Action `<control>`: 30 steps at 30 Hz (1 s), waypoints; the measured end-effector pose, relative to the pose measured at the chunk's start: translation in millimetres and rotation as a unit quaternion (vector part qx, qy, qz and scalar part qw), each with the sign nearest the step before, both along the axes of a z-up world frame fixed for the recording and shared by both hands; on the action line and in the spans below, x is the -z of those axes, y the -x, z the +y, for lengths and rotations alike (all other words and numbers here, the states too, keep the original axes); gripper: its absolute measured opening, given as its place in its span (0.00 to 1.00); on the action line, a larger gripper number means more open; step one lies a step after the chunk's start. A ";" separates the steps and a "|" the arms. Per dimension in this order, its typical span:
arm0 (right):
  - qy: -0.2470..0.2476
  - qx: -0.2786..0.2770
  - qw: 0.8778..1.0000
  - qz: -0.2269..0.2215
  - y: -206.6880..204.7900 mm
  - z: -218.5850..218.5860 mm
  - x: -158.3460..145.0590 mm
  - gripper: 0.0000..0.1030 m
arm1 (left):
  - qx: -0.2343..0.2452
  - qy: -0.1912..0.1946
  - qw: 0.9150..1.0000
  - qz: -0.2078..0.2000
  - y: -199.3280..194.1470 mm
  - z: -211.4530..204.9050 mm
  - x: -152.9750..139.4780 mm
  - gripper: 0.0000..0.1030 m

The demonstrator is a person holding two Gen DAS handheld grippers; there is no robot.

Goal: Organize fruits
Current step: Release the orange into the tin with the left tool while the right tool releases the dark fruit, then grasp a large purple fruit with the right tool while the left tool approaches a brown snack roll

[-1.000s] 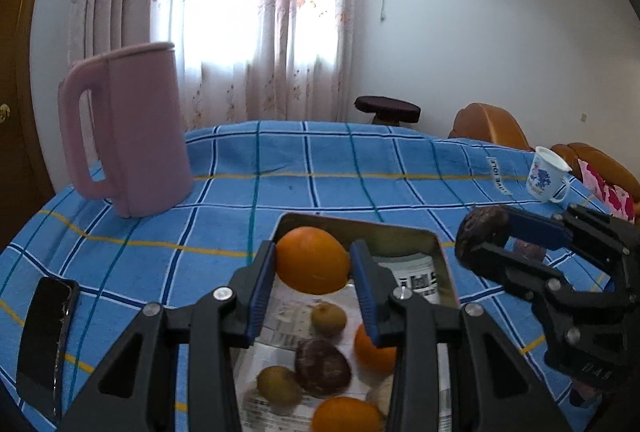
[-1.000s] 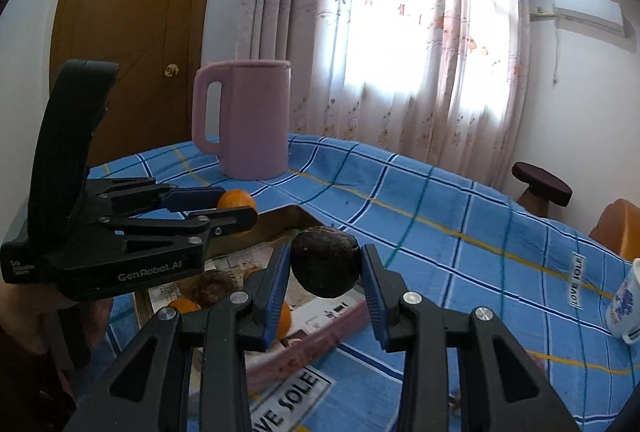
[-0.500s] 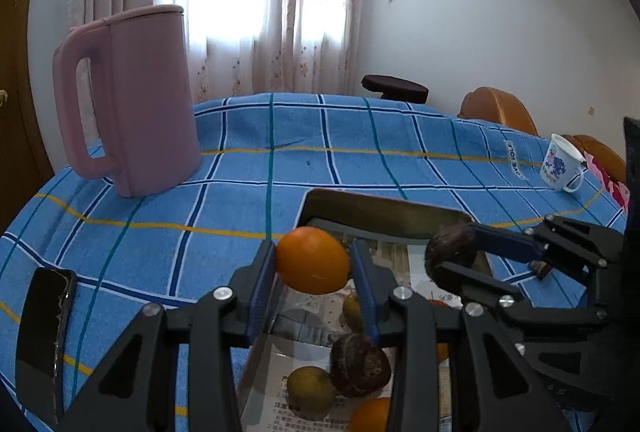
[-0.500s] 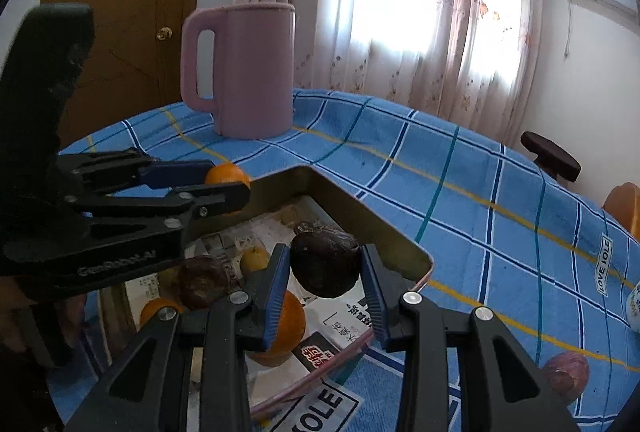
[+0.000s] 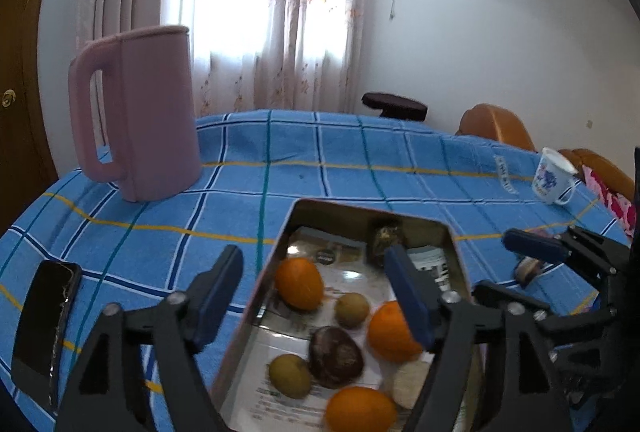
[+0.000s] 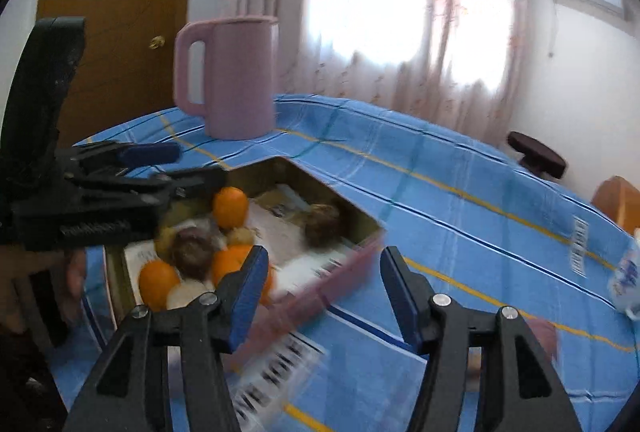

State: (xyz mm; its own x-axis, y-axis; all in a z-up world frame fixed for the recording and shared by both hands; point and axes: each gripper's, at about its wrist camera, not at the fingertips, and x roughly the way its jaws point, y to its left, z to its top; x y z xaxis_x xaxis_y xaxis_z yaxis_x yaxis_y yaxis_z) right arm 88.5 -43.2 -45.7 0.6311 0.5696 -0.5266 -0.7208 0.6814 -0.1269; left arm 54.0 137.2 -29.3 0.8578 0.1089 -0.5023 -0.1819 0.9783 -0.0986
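A metal tray (image 5: 362, 209) lined with printed paper sits on the blue checked tablecloth. It holds several fruits: oranges (image 5: 299, 283), small brown kiwis (image 5: 351, 310) and dark passion fruits (image 5: 336, 351). One dark fruit (image 5: 385, 238) lies at the tray's far end; it also shows in the right wrist view (image 6: 323, 220). My left gripper (image 5: 316, 292) is open and empty above the tray's near left side. My right gripper (image 6: 322, 280) is open and empty over the tray's right rim (image 6: 340, 252). Another dark fruit (image 5: 527, 269) lies on the cloth right of the tray.
A tall pink jug (image 5: 138, 111) stands at the back left of the table. A black phone (image 5: 44, 324) lies at the left edge. A white printed mug (image 5: 554, 181) stands at the far right. A paper with print (image 6: 280, 368) lies beside the tray.
Both grippers opened. The orange dropped from my left gripper into the tray, and the dark fruit dropped from my right gripper into the tray's far end.
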 end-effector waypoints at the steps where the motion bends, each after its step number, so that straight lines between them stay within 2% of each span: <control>1: -0.007 0.012 1.000 0.001 0.4 -13.9 -2.0 0.60 | 0.005 0.001 1.000 -0.004 1.8 -5.1 -1.6 0.75; 8: -0.006 0.103 0.995 -0.009 -12.7 -84.8 -7.8 0.64 | 0.062 -0.013 0.998 -0.018 2.8 -59.4 -10.6 0.78; 12: -0.021 0.151 0.988 0.020 -36.3 -110.6 -5.2 0.64 | 0.091 -0.025 0.995 -0.016 -3.5 -89.3 -10.6 0.82; 18: -0.027 0.170 0.983 0.059 -65.4 -110.1 2.9 0.64 | 0.112 -0.040 0.993 -0.003 -17.7 -123.0 -4.6 0.83; 22: -0.016 0.172 0.979 0.107 -87.5 -104.9 15.7 0.64 | 0.123 -0.044 0.991 0.007 -24.9 -136.9 -0.4 0.84; 23: -0.029 0.172 0.977 0.120 -91.0 -109.8 16.4 0.64 | 0.125 -0.045 0.991 0.008 -25.8 -139.4 0.5 0.84; 24: -0.034 0.172 0.977 0.125 -90.8 -113.2 17.3 0.62 | 0.127 -0.046 0.991 0.009 -26.9 -141.7 1.0 0.84; 25: -0.039 0.166 0.976 0.135 -91.1 -116.7 18.1 0.50 | 0.128 -0.047 0.991 0.010 -27.6 -143.7 1.6 0.84; 30: -0.051 0.162 0.978 0.122 -77.5 -125.9 16.0 0.50 | 0.140 -0.044 0.989 0.018 -33.4 -157.9 7.7 0.84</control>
